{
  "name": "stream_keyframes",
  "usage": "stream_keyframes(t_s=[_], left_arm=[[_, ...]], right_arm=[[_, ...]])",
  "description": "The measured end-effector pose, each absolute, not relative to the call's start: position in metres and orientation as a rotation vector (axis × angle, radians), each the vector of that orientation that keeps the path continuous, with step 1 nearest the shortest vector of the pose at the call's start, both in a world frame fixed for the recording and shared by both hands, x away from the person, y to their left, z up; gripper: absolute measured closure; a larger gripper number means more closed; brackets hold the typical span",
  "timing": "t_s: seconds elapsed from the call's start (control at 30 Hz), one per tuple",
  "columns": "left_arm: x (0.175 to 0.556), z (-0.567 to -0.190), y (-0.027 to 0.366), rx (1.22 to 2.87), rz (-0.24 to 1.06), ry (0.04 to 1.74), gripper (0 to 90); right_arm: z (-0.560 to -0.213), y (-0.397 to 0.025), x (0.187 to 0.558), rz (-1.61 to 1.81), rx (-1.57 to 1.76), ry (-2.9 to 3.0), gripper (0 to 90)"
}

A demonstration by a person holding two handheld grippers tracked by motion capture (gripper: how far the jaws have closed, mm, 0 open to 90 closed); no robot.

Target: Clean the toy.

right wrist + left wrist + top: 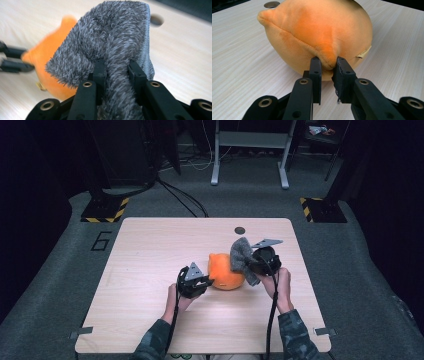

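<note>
At centre frame on the pale wooden counter (150, 270), the round orange plush toy (226, 272) is pinched by only a small fold in the left gripper (196, 282) and may slip free when the right gripper (256, 262), clamping the shaggy grey cloth (241, 255), wipes it.

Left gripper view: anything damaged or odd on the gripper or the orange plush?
One thing: the right-hand pad of the left gripper looks frayed, with a loose thread hanging off its lower edge. The orange plush looks intact; the gripper pinches a fold of it. A small tan tag sticks out at its side.
</note>
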State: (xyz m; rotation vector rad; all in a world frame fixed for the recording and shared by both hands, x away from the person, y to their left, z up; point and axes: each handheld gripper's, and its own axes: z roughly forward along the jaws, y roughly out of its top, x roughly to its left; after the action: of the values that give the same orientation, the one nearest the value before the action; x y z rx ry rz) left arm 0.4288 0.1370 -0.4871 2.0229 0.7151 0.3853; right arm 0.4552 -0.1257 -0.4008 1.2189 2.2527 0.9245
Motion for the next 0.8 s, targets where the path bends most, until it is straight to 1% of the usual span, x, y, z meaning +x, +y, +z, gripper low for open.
stream_keyframes(t_s=[0.1, 0.13, 0.2, 0.23, 0.27, 0.33, 0.47, 0.6, 0.7, 0.8], left_arm=[[0.429, -0.488, 0.138, 2.021, 0.384, 0.72, 75.2], [0.429, -0.488, 0.138, 2.023, 0.4, 0.724, 73.4], [0.43, -0.49, 0.139, 2.01, 0.41, 0.738, 65.1], [0.429, -0.49, 0.139, 2.003, 0.415, 0.745, 58.0], [0.429, -0.491, 0.139, 2.001, 0.446, 0.75, 54.0], [0.43, -0.493, 0.138, 2.011, 0.456, 0.75, 47.0], [0.431, -0.5, 0.135, 2.025, 0.476, 0.767, 40.2], [0.432, -0.502, 0.132, 2.029, 0.5, 0.744, 39.5], [0.432, -0.503, 0.129, 2.033, 0.514, 0.706, 42.1], [0.433, -0.505, 0.126, 2.036, 0.527, 0.68, 47.5]], right_arm=[[-0.42, -0.116, 0.463, 0.82, 1.224, 2.299, 72.1], [-0.426, -0.115, 0.465, 0.823, 1.234, 2.302, 72.1], [-0.433, -0.116, 0.468, 0.835, 1.25, 2.303, 72.1], [-0.434, -0.118, 0.47, 0.855, 1.259, 2.301, 72.1], [-0.434, -0.119, 0.47, 0.854, 1.27, 2.3, 72.1], [-0.434, -0.12, 0.472, 0.849, 1.256, 2.3, 72.1], [-0.436, -0.12, 0.474, 0.84, 1.269, 2.297, 72.2], [-0.438, -0.121, 0.477, 0.84, 1.269, 2.291, 72.2], [-0.439, -0.12, 0.48, 0.84, 1.274, 2.292, 72.2], [-0.439, -0.12, 0.482, 0.849, 1.291, 2.295, 72.2]])
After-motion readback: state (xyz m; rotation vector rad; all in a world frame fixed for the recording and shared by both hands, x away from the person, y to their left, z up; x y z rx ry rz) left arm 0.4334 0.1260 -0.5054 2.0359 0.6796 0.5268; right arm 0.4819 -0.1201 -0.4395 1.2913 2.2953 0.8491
